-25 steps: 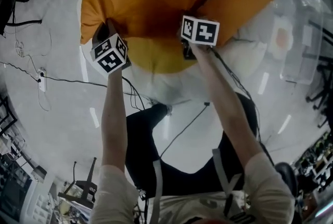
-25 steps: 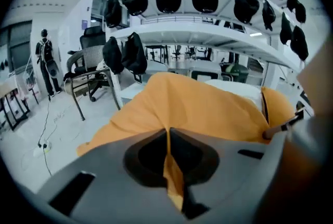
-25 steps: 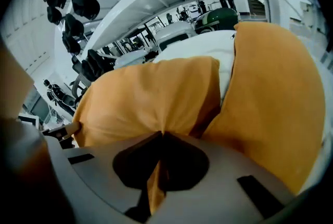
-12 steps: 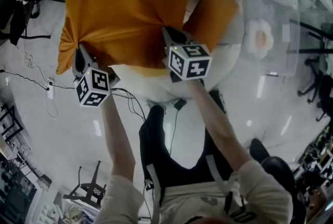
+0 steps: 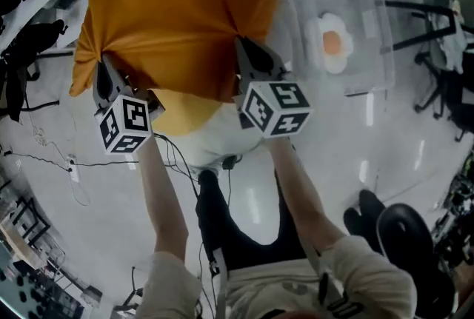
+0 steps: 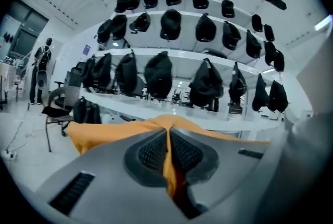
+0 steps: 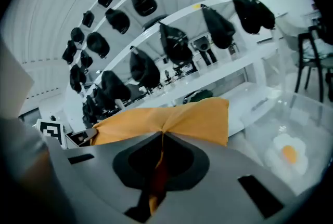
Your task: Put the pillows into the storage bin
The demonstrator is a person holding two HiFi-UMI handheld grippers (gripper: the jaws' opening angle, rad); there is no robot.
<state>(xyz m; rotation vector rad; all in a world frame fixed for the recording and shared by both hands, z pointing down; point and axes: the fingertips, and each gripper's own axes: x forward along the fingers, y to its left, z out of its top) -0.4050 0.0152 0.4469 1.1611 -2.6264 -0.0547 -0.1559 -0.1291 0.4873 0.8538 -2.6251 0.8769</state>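
A big orange pillow (image 5: 178, 21) hangs lifted between my two grippers. My left gripper (image 5: 105, 73) is shut on its near left edge, and orange cloth shows pinched between the pads (image 6: 167, 137). My right gripper (image 5: 248, 55) is shut on the near right edge, cloth again squeezed in the jaws (image 7: 160, 140). The pillow (image 7: 182, 116) spreads away beyond the jaws in both gripper views. Under the pillow lies a white cushion with a yellow centre (image 5: 194, 129). The clear storage bin (image 5: 374, 29) stands to the right with a small fried-egg pillow (image 5: 333, 44) in it.
The bin (image 7: 307, 114) and egg pillow (image 7: 287, 155) also show at the lower right of the right gripper view. Shelves of black bags and caps (image 6: 161, 72) line the far wall. Cables (image 5: 44, 155) lie on the floor at left; a black chair (image 5: 406, 236) stands at lower right.
Both grippers have risen, lifting the orange pillow off the white cushion. The second orange pillow, seen at right before, is out of sight. The bin now shows more fully.
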